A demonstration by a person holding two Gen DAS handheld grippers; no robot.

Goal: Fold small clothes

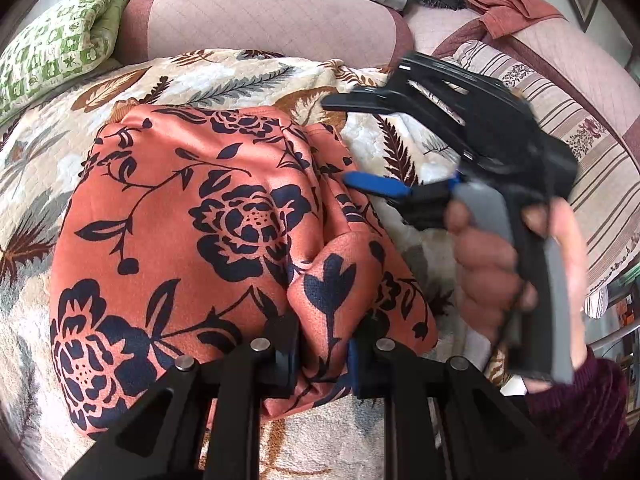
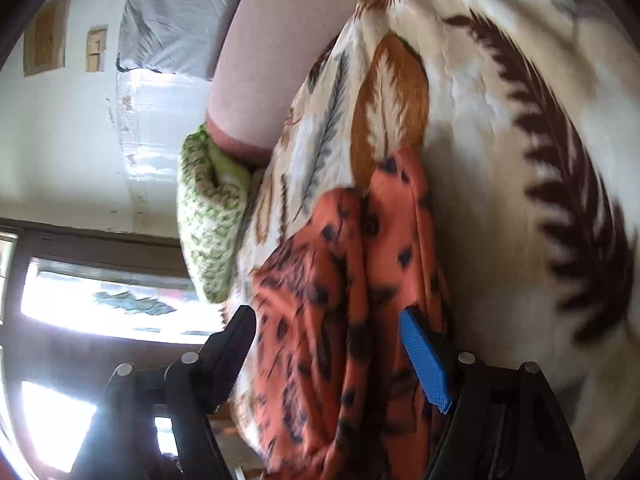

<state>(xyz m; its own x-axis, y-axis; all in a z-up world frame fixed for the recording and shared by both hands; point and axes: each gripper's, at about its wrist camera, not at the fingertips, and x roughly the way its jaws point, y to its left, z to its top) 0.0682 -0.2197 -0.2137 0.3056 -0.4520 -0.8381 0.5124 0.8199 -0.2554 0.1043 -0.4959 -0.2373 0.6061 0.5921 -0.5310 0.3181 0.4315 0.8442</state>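
Note:
An orange garment with dark navy flowers [image 1: 208,216] lies folded on a leaf-patterned blanket [image 1: 224,76]. My left gripper [image 1: 322,360] is shut on a raised fold at the garment's near edge. My right gripper [image 1: 338,140], held by a hand [image 1: 488,276], stands open at the garment's right edge, with its blue pad [image 1: 376,186] low beside the cloth. In the right wrist view, which is rolled sideways, the garment [image 2: 320,280] runs between the wide-apart fingers of the right gripper [image 2: 328,340], and the pads do not press on it.
A pink quilted cushion [image 1: 264,20] sits behind the blanket and a green patterned pillow [image 1: 56,40] at far left. A striped cloth [image 1: 560,120] and a rust-coloured garment [image 1: 508,4] lie at right. In the right wrist view a window [image 2: 100,304] shows.

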